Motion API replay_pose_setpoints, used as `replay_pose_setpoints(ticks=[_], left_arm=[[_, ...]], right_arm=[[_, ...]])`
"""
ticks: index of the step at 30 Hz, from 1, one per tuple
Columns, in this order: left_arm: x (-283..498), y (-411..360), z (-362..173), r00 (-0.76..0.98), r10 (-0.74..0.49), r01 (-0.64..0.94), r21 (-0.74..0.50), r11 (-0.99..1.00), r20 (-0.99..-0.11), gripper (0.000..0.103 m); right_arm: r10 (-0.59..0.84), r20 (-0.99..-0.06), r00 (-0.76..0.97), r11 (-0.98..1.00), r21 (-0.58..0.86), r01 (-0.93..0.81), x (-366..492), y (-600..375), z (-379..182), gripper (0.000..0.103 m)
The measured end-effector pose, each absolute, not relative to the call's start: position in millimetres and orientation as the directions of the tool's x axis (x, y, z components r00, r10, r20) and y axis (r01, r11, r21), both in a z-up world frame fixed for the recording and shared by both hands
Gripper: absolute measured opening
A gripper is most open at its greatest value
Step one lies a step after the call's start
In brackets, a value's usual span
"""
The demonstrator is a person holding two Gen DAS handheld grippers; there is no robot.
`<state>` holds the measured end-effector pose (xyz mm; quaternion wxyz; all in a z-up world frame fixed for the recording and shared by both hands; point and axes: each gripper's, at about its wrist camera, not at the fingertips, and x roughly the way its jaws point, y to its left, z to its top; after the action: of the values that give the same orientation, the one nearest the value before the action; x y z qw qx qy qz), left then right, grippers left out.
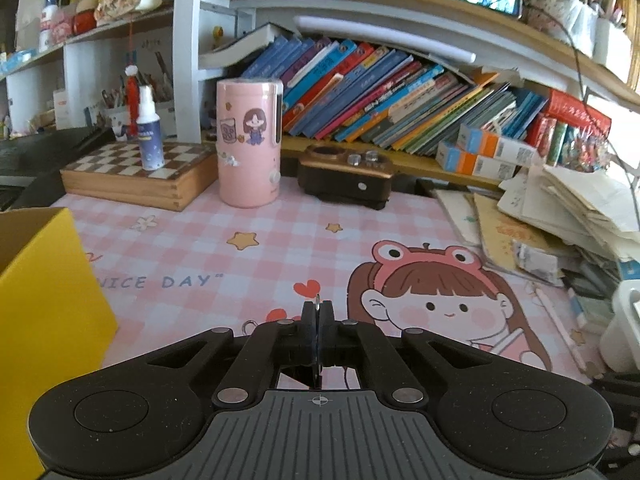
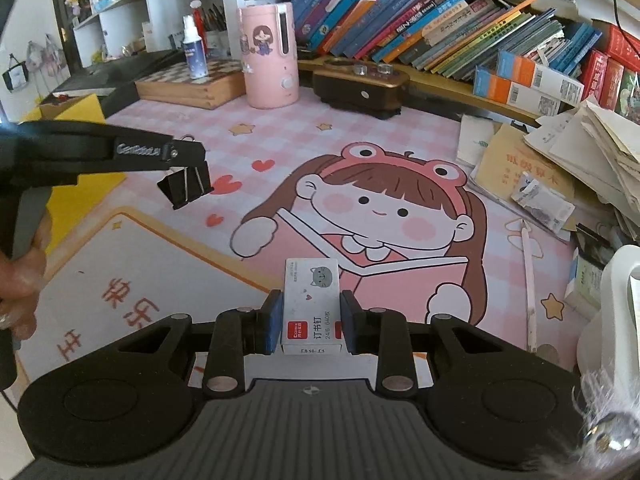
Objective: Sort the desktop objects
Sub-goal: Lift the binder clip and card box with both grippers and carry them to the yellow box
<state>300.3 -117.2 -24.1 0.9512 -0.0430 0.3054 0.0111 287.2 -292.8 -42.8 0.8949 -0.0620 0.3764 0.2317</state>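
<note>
Between my right gripper's (image 2: 308, 320) blue-padded fingers (image 2: 273, 320) sits a small white staple box (image 2: 311, 306), lying flat on the pink desk mat (image 2: 280, 128); it carries a grey cat face, a tiny heart, a red brand patch and black Chinese print, and both pads press against its long sides, so the jaws are closed onto it at about the box's width. Off to my left in the right wrist view, my left gripper (image 2: 186, 160) reaches in from the side, held above the mat, with a black binder clip (image 2: 186, 186) hanging from its tip by a silver wire handle. From the left wrist view, the left gripper's (image 1: 317, 320) jaws are pressed nearly together with only a thin sliver of metal showing between them. Beside that gripper stands a yellow cardboard box (image 1: 44, 320), open at the top. Farther across the mat's cartoon girl I see a dark brown device (image 1: 344, 180), a pink cylindrical container (image 1: 248, 144) with a girl sticker, and a wooden chessboard box (image 1: 136, 176) bearing a white spray bottle (image 1: 148, 136). Behind them leans a row of books (image 1: 380, 100).
</note>
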Motion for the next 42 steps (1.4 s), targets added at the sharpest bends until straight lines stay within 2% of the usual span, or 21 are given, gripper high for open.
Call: replay_pose_setpoints(ticks=[14, 42], left_arm=[[209.1, -92.0, 3.2, 0.826, -0.026, -0.054, -0.124, 0.991, -0.564, 0.000], [44.6, 15.0, 15.1, 0.813, -0.084, -0.006, -0.152, 0.988, -0.576, 0.000]], right_arm=[[0.428, -0.689, 0.584, 0.870, 0.139, -0.473, 235.2, -278.0, -11.4, 0.028], [0.468, -0.698, 0.542, 0.828, 0.132, -0.545, 77.3, -151.9, 9.8, 0.028]])
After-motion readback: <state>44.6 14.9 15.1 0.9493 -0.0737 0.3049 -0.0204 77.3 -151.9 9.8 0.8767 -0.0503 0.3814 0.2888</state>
